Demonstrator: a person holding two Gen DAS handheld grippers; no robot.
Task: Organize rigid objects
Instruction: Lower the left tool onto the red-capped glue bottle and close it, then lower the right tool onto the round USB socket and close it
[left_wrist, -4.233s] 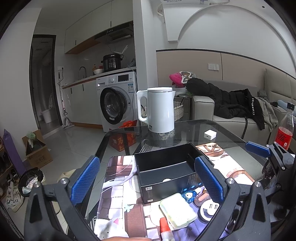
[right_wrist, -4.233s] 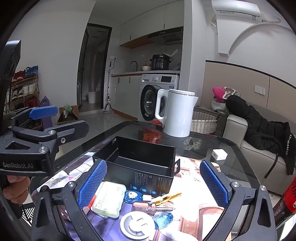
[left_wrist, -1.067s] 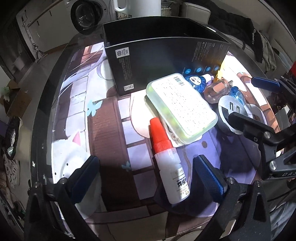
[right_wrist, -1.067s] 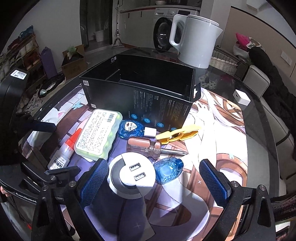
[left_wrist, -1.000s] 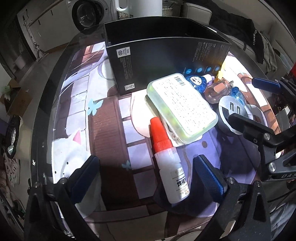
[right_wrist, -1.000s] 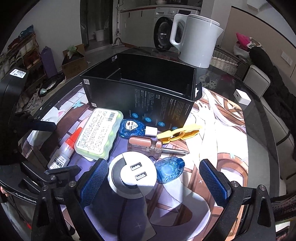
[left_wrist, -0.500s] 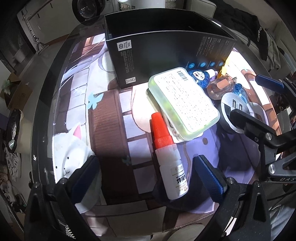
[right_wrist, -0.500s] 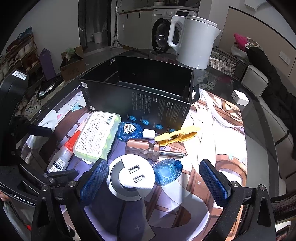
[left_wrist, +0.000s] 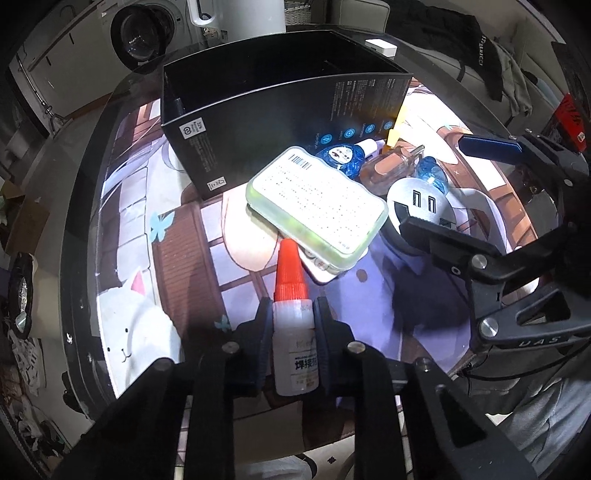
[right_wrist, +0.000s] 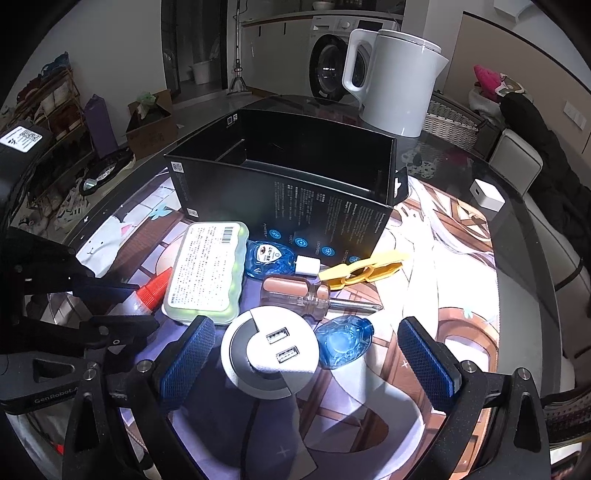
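Near the table's front edge, the left hand-held gripper is clamping one glue bottle. The right hand-held gripper is hovering spread wide over one USB socket puck, beside two blue packets.

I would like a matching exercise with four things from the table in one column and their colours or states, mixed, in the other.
Things:
1. glue bottle
2. clip
3. box
4. right gripper

States:
A. yellow, lying beside the box
B. black, open at the top
C. held between the jaws of the left gripper
D. jaws apart, around the round USB socket

Pairs: 1-C, 2-A, 3-B, 4-D
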